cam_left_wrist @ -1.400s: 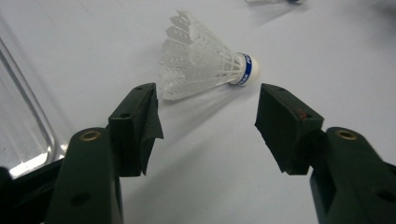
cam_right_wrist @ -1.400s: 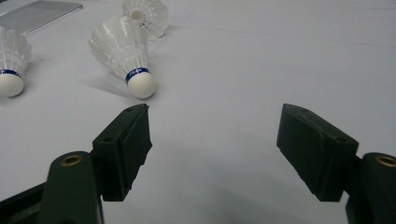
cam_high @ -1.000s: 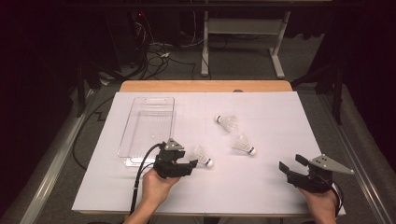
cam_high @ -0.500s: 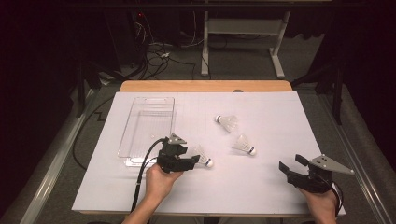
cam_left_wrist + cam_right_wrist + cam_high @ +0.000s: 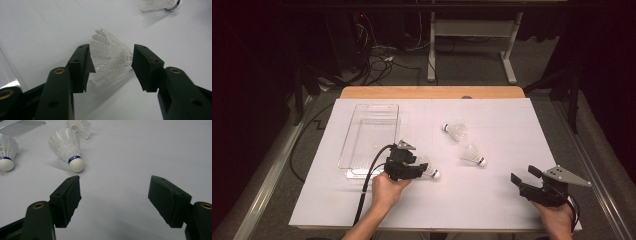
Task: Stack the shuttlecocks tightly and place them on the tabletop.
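Observation:
A white shuttlecock (image 5: 430,171) lies on its side on the white table sheet, cork to the right. My left gripper (image 5: 421,169) is low over it. In the left gripper view its feather skirt (image 5: 110,62) lies between the jaws of the left gripper (image 5: 112,48). Those jaws have just been closing and the pads stand right at the feathers, which look unsquashed. Two more shuttlecocks (image 5: 456,131) (image 5: 473,155) lie mid-table. My right gripper (image 5: 523,174) rests at the front right, open, with nothing between its pads (image 5: 115,185). The nearer shuttlecock (image 5: 68,147) lies ahead of it.
A clear plastic tray (image 5: 348,140) stands to the left, just behind my left gripper. The white sheet (image 5: 512,120) covers a wooden table; its far edge (image 5: 432,92) shows bare wood. Cables and table legs are on the dark floor beyond.
My left gripper has edged a little forward over the shuttlecock and its jaws have narrowed around the feathers. The right gripper and the other shuttlecocks have stayed put.

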### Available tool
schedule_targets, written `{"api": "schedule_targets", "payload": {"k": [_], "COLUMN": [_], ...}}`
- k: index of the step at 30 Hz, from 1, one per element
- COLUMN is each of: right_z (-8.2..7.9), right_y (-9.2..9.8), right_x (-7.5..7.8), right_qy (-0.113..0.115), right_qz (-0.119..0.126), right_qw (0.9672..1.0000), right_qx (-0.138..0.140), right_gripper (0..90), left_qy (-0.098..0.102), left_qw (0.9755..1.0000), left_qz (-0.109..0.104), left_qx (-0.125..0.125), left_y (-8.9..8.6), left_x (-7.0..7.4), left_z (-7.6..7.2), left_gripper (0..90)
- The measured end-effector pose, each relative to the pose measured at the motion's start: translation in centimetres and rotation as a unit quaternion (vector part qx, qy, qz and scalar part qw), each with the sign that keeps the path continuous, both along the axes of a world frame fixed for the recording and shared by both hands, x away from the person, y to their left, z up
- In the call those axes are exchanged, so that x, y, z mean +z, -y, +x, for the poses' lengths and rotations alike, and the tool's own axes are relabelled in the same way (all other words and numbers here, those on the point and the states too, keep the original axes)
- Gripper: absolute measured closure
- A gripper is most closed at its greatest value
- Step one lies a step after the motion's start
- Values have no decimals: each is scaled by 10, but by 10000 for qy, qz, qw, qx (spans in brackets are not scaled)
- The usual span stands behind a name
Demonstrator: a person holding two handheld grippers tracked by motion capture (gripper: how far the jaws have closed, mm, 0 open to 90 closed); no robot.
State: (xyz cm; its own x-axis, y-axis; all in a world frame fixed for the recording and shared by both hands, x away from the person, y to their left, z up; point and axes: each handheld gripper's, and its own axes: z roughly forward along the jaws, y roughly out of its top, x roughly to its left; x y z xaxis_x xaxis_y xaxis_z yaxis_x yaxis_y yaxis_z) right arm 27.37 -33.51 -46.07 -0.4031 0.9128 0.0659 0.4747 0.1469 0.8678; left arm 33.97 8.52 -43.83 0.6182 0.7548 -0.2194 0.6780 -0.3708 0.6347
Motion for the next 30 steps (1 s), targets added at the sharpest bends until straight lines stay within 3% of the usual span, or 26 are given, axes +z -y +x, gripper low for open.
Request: {"api": "schedule_targets", "payload": {"k": [20,30], "right_z": [0,0], "right_y": [-1,0], "right_x": [0,0], "right_qy": [-5,-8], "right_qz": [-8,-26], "right_qw": [10000,10000], "right_qx": [10,3], "right_gripper": [265,265], "left_qy": [-131,-61], "left_qw": [9995,9988], "left_qz": [-250,-397], "left_qx": [-159,-283], "left_y": [0,-2], "left_x": [-1,3], "left_z": [2,-1], "left_gripper": [747,853]}}
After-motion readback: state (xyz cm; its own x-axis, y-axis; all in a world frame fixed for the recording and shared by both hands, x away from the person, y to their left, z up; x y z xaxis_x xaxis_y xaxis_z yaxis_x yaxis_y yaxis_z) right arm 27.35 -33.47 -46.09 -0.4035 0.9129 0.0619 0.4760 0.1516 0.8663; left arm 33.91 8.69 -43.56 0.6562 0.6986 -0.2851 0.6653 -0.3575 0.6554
